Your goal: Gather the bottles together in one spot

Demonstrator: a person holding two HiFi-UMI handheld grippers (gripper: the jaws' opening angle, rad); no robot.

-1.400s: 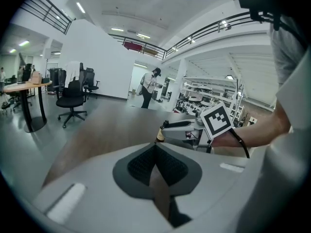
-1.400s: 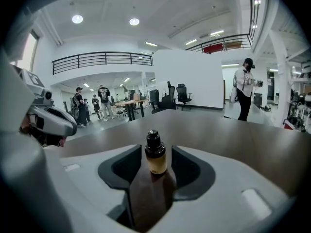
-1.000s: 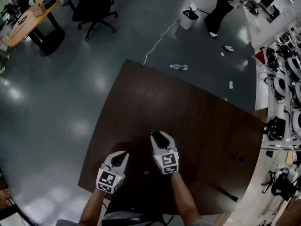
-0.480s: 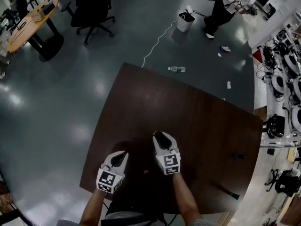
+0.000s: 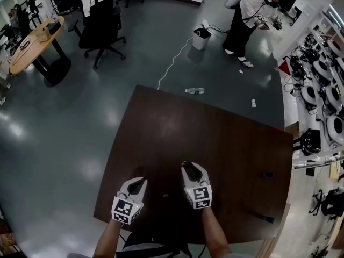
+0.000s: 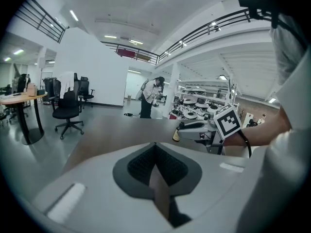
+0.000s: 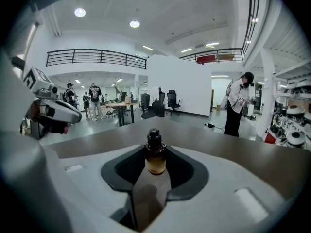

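A small amber bottle [image 7: 156, 160] with a black cap stands upright between the pads of my right gripper [image 7: 155, 149], which is shut on it. From the left gripper view the same bottle [image 6: 176, 136] shows at the tip of the right gripper [image 6: 183, 128], over the dark brown table [image 5: 226, 138]. In the head view the right gripper [image 5: 187, 165] hides the bottle. My left gripper [image 5: 141, 181] hangs beside it near the table's front edge. Its jaws [image 6: 155, 147] are shut on nothing.
Two small dark items [image 5: 267, 174] [image 5: 263, 217], too small to identify, lie at the table's right side. A clear plastic bottle [image 5: 194, 91] lies on the floor beyond the far edge. A bin [image 5: 201, 38], office chairs [image 5: 102, 28] and a standing person [image 5: 244, 20] are farther back.
The head view has tilted, so the table and both grippers sit lower in the picture. The grippers stay side by side, and the right one still holds the bottle.
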